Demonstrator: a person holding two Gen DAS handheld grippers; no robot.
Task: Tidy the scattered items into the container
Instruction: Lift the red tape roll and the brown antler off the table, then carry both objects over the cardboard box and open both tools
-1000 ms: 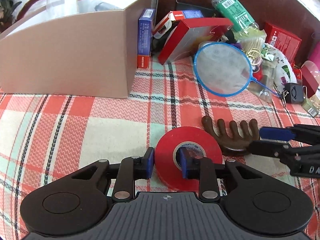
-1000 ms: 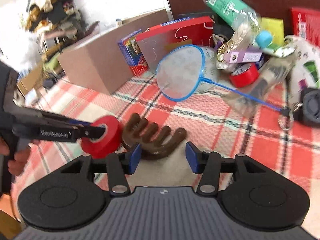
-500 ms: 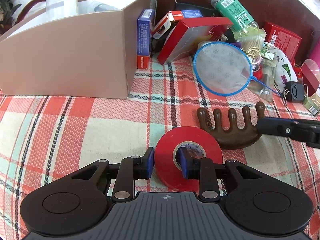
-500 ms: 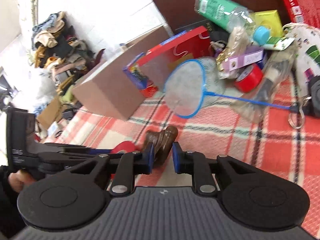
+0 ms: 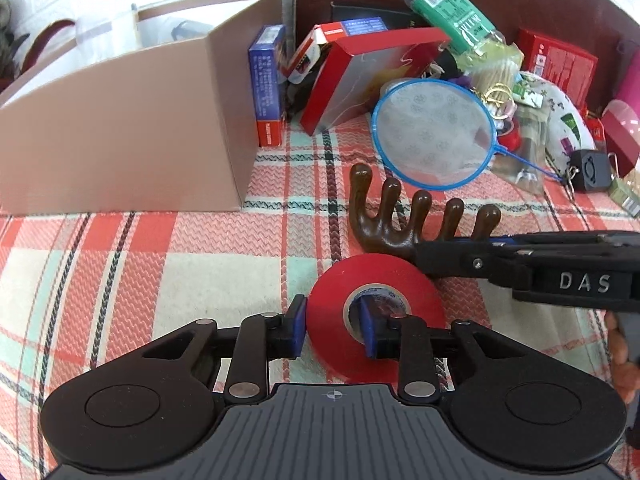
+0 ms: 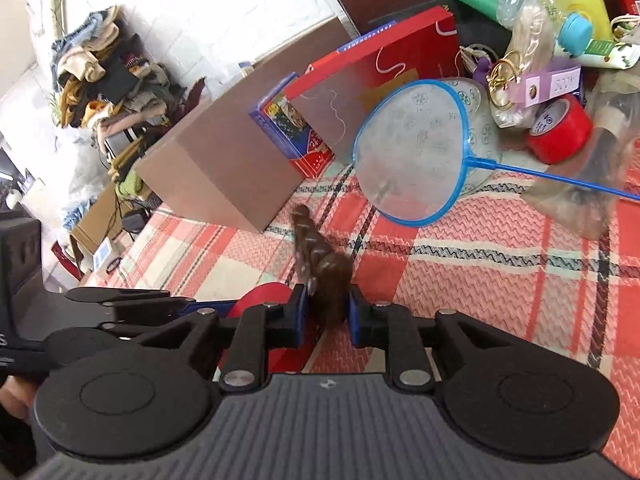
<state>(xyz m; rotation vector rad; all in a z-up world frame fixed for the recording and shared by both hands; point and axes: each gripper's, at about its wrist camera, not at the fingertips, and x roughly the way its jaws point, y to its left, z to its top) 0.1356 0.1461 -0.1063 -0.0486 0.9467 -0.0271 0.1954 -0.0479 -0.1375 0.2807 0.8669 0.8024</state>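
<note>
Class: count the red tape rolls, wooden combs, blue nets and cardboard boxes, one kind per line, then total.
Tape rolls: 2
Combs: 1
Nets: 1
Cardboard boxes: 1
Total: 5

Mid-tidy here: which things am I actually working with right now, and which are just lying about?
In hand:
- red tape roll, gripped by the left claw
- brown comb, gripped by the right claw
- cardboard box, the container

Lying about:
- blue net
- green bottle
- red box
- car key
</note>
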